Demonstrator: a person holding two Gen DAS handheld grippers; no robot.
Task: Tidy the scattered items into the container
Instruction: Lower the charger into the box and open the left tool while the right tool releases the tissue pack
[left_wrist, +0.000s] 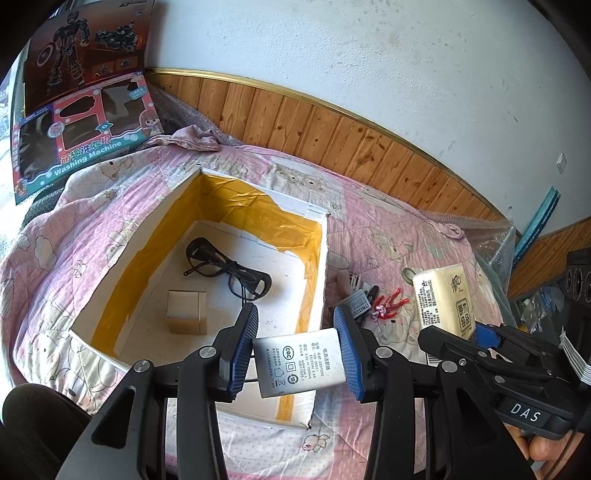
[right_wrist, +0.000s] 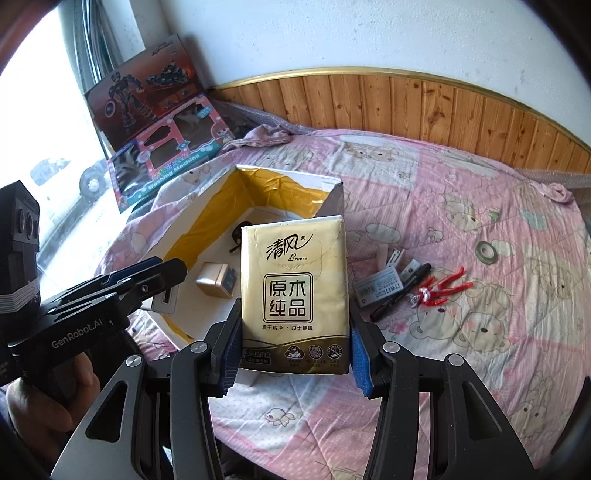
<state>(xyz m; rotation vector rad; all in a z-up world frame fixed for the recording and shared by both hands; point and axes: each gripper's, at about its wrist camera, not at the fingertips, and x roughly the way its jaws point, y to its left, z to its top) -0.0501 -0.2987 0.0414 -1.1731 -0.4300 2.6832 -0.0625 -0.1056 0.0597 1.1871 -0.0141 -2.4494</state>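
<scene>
The left gripper (left_wrist: 299, 350) is clamped on a flat white power adapter (left_wrist: 299, 363) with grey printed text, its ribbed blue pads (left_wrist: 242, 347) pressing both short edges, held over the near corner of the container (left_wrist: 162, 221), an open white foam-like box lined in wrinkled yellow tape. Inside lie black-framed glasses (left_wrist: 227, 267) and a small tan cardboard cube (left_wrist: 187, 312). The right gripper (right_wrist: 291, 354) grips a soft gold-and-cream tissue pack (right_wrist: 293, 295), upright (it hides much of the box interior in the right wrist view). On the quilted pink blanket (right_wrist: 480, 369) beside the box rest a grey staple box (right_wrist: 378, 290), a black marker (right_wrist: 400, 295), a red-and-white twisted trinket (right_wrist: 441, 288) too small to identify, and a green tape roll (right_wrist: 486, 251). The adapter's far side is hidden.
</scene>
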